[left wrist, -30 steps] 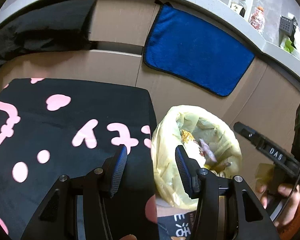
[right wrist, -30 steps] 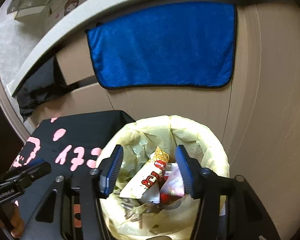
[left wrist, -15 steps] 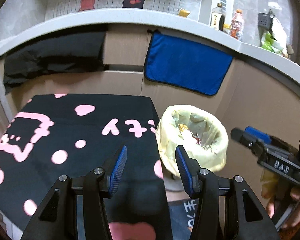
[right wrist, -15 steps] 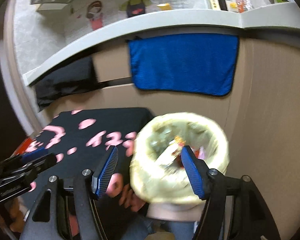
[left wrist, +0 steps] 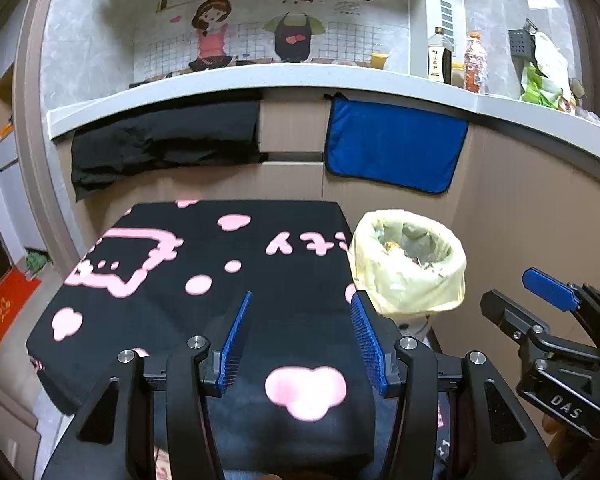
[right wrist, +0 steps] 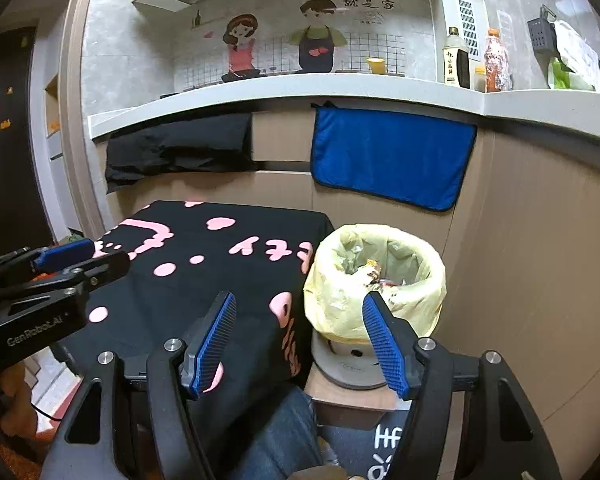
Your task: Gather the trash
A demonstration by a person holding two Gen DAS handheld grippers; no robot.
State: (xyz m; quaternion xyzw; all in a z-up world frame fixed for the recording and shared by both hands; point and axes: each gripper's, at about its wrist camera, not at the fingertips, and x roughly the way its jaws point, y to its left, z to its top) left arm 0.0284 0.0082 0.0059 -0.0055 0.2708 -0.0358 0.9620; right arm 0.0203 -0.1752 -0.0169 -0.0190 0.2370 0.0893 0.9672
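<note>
A bin lined with a pale yellow bag (left wrist: 408,280) (right wrist: 420,300) stands right of a table under a black cloth with pink shapes (left wrist: 204,264) (right wrist: 180,276). Crumpled wrappers (right wrist: 374,274) lie inside the bag. My left gripper (left wrist: 300,312) hovers open over the cloth's near edge, left of the bin, with nothing between its blue pads. My right gripper (right wrist: 300,308) is open and empty too, short of the bin with its right finger in front of the bag. Each gripper shows in the other's view: the right one (left wrist: 540,304), the left one (right wrist: 72,260).
The bin rests on a round base atop a small wooden stand (right wrist: 352,400). Behind runs a wooden cabinet front with a blue towel (left wrist: 392,152) and a black cloth (left wrist: 164,148) hanging under a white counter (left wrist: 260,80) that carries bottles. A knee in jeans (right wrist: 284,432) is below.
Both grippers have drawn back and up from the bin, which now looks smaller and farther. The right jaws stand a little wider than a second ago.
</note>
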